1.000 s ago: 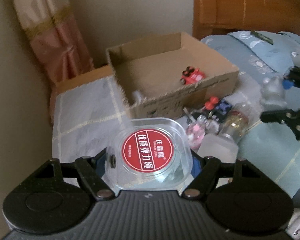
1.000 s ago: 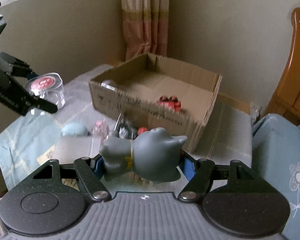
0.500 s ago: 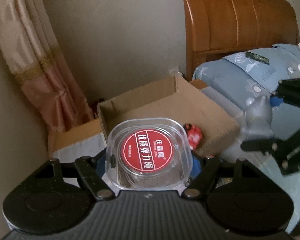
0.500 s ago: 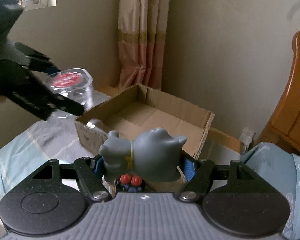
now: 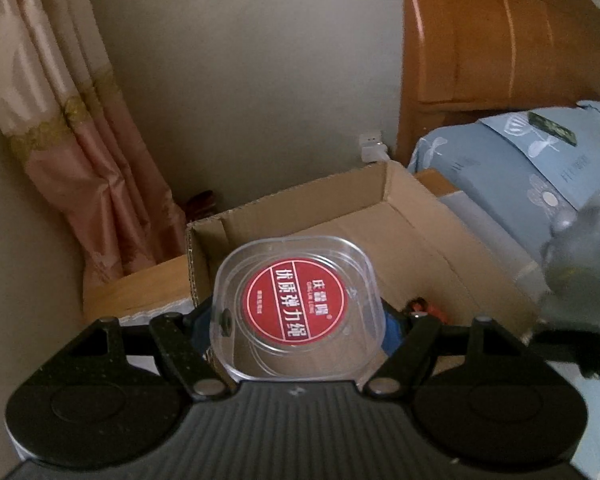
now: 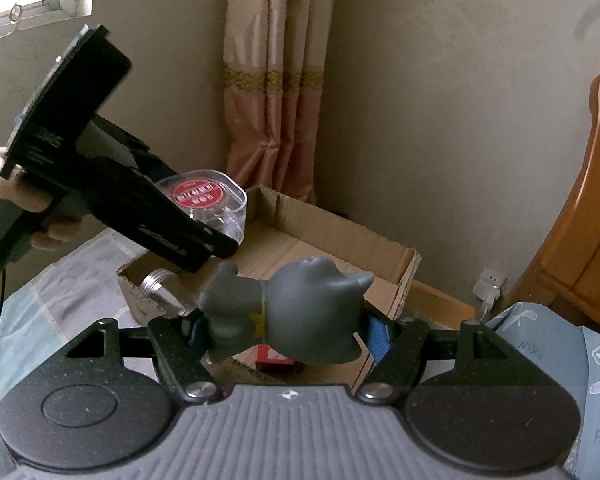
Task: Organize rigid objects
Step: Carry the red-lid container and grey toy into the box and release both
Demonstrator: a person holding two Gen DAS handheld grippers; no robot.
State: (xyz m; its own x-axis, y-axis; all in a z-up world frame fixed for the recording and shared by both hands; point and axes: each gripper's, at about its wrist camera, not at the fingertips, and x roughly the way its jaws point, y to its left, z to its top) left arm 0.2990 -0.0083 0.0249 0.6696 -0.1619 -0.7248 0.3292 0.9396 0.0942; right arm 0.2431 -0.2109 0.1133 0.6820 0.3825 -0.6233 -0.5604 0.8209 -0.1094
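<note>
My left gripper (image 5: pixel 296 320) is shut on a clear plastic case with a round red label (image 5: pixel 296 304) and holds it above the near left corner of an open cardboard box (image 5: pixel 420 240). My right gripper (image 6: pixel 288 328) is shut on a grey rubber animal toy (image 6: pixel 300 316), held above the box's near edge (image 6: pixel 408 276). The left gripper with the case (image 6: pixel 208 200) shows in the right wrist view, and the grey toy (image 5: pixel 580 256) shows blurred at the right of the left wrist view. A red toy (image 5: pixel 420 306) lies inside the box.
A silver-capped bottle (image 6: pixel 160 284) lies in the box's near left corner. A pink curtain (image 5: pixel 80 152) hangs at the back left. A wooden headboard (image 5: pixel 500 60) and blue bedding (image 5: pixel 520 168) lie to the right. A wall plug (image 6: pixel 490 286) sits behind the box.
Both grippers have risen and moved forward over the box with their objects. The loose items in front of the box have dropped out of view.
</note>
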